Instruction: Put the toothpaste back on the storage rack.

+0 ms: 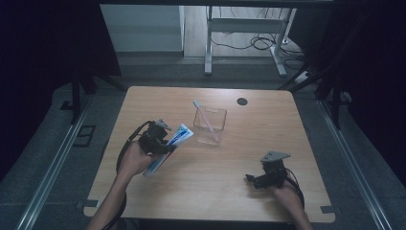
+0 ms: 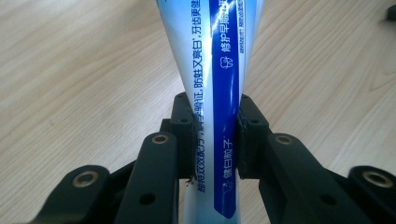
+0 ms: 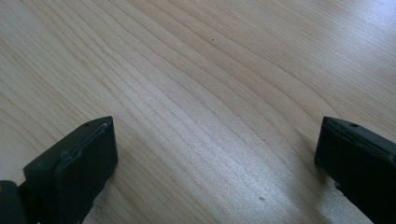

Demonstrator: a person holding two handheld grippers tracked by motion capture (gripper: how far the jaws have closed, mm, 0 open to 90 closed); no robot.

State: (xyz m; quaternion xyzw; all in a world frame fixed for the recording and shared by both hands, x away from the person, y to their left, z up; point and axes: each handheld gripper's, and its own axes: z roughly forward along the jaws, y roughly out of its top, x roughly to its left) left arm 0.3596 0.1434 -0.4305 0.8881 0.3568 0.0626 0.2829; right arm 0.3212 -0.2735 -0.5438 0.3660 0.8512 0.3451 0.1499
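A white and blue toothpaste tube hangs tilted above the left half of the wooden table, with my left gripper shut on its middle. In the left gripper view the two black pads squeeze the toothpaste tube from both sides, and my left gripper holds it off the wood. A clear plastic box stands at the table's middle with a pink toothbrush leaning in it. My right gripper rests open near the front right; my right gripper has only bare wood between its jaws.
A small black round spot lies near the table's far edge. Behind the table stand a white frame and loose cables on the floor. Metal rails run along both sides of the table.
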